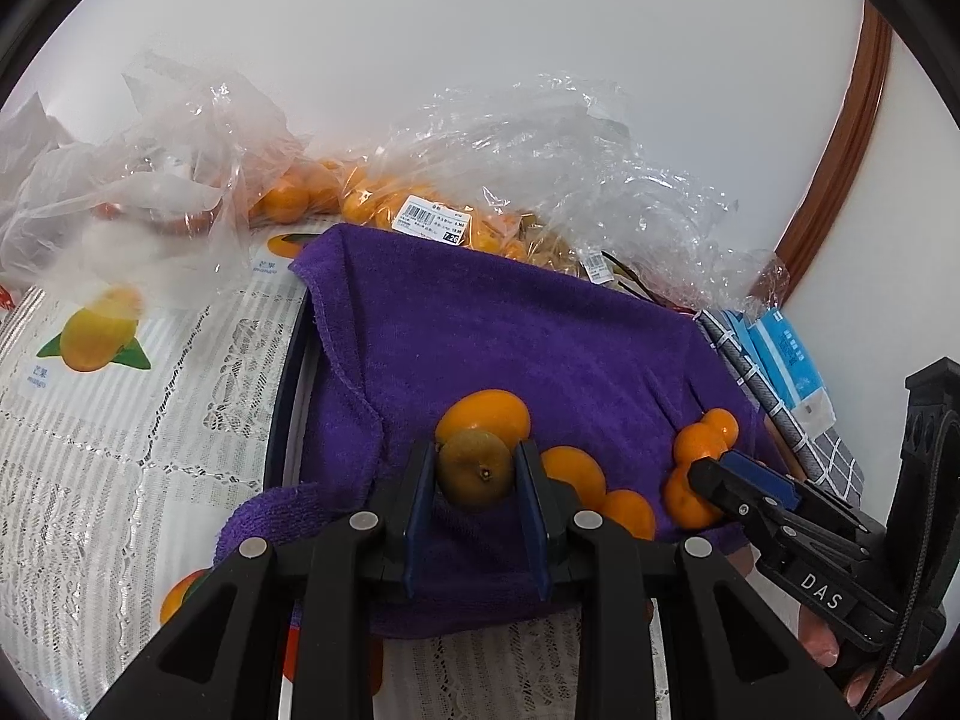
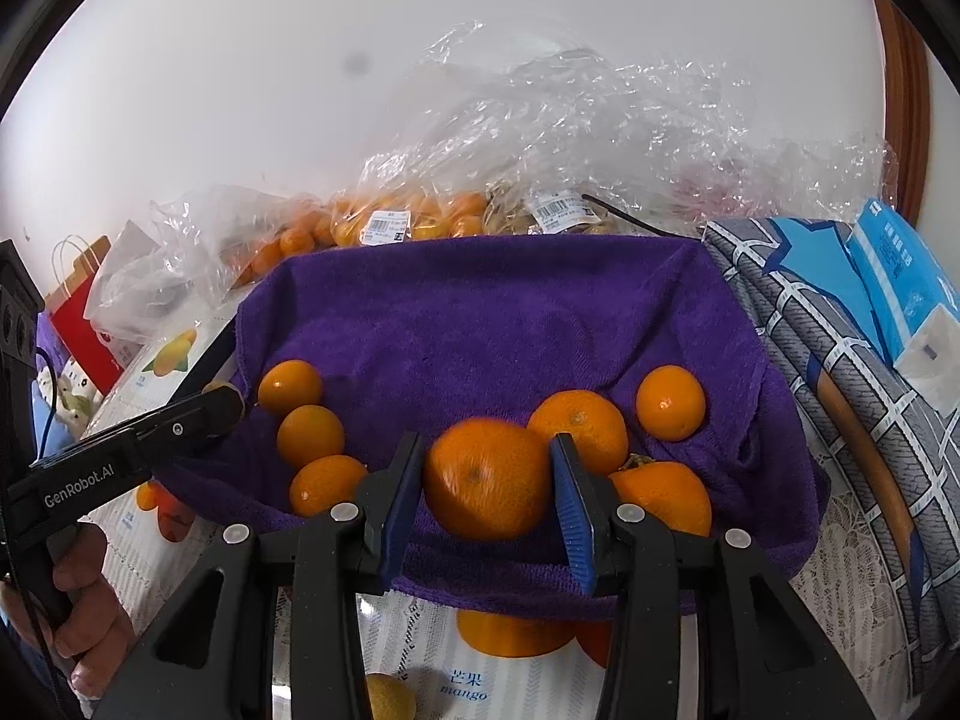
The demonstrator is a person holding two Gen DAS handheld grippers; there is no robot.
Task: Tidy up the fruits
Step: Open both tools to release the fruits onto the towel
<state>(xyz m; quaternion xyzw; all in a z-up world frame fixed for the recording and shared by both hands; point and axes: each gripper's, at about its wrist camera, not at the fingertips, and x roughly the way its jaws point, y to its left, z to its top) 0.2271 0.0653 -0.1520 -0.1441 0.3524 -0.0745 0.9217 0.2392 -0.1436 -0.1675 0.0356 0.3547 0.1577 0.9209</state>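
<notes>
The left gripper [image 1: 474, 474] is angled downward over the purple towel [image 1: 510, 330], its pads clamped on a small greenish-brown fruit [image 1: 475, 468]. The right gripper [image 2: 483, 480] is likewise tilted downward over the same towel, its blue pads clamped on a large orange [image 2: 486, 480]. A hand [image 2: 84, 600] grips the left tool's handle at the towel's left side. Loose oranges [image 2: 670, 402] rest on the towel around both grippers. Behind the towel, clear plastic bags of oranges [image 2: 390, 222] lie on the counter [image 1: 120, 450].
</notes>
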